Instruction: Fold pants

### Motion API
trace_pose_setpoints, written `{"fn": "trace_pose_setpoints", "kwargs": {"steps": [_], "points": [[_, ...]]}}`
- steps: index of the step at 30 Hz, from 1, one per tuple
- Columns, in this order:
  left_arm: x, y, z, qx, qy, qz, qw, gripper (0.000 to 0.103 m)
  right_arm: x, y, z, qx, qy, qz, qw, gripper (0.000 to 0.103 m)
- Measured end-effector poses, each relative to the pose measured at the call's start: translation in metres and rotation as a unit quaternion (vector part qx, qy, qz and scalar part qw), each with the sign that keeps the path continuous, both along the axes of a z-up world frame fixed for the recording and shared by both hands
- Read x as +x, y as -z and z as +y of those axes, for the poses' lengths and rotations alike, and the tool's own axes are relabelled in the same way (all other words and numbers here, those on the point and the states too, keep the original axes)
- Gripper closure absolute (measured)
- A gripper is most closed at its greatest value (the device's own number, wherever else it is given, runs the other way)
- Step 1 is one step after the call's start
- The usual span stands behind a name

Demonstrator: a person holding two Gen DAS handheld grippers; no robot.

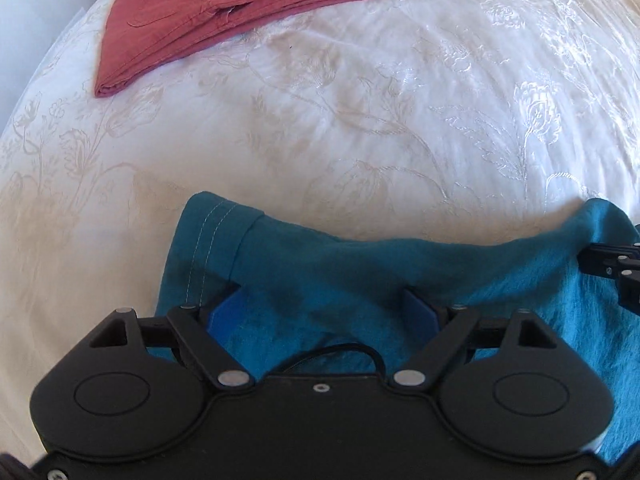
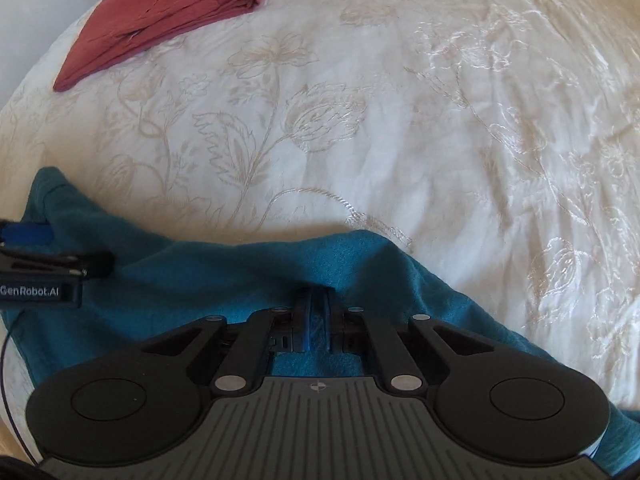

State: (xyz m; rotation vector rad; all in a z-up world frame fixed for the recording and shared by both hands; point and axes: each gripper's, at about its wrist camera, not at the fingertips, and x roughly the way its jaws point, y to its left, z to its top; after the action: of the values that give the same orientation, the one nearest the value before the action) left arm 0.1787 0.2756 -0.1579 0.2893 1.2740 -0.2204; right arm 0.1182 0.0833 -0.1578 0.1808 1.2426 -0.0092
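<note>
Teal pants [image 1: 320, 256] lie bunched on the white embroidered bedspread [image 1: 360, 120] at the near edge of both views. My left gripper [image 1: 322, 300] points down over them with its jaws wide apart; the cloth's raised fold hides both blue fingertips, and the pads do not press on it. It also shows in the right wrist view as the left gripper [image 2: 40, 240] at the left edge. My right gripper [image 2: 318, 300] is shut on a ridge of the teal pants [image 2: 200, 272], which rises slightly at the pinch. The right gripper [image 1: 612, 264] also shows at the left wrist view's right edge.
Folded red pants [image 1: 224, 16] lie at the far left of the bedspread, also seen as red pants [image 2: 160, 20] in the right wrist view. The bed's left edge [image 1: 52, 60] runs beside them. The bedspread [image 2: 400, 140] stretches away ahead and to the right.
</note>
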Motion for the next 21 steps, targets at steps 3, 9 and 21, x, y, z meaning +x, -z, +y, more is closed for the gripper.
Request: {"fn": "trace_pose_setpoints", "kwargs": {"steps": [3,9,21], "points": [[-0.010,-0.013,0.000,-0.009,-0.002,-0.009,0.9999,0.018,-0.017,-0.017,-0.005,0.003,0.012,-0.017,1.000,0.095],[-0.042,-0.043,-0.012,-0.045,-0.006,-0.014,0.9989,0.018,-0.070,-0.056,-0.035,0.032,0.063,-0.042,0.997,0.085],[-0.116,-0.063,-0.121,-0.056,0.064,-0.025,0.9961,0.018,-0.188,-0.076,-0.151,-0.007,0.201,-0.057,0.978,0.084]]}}
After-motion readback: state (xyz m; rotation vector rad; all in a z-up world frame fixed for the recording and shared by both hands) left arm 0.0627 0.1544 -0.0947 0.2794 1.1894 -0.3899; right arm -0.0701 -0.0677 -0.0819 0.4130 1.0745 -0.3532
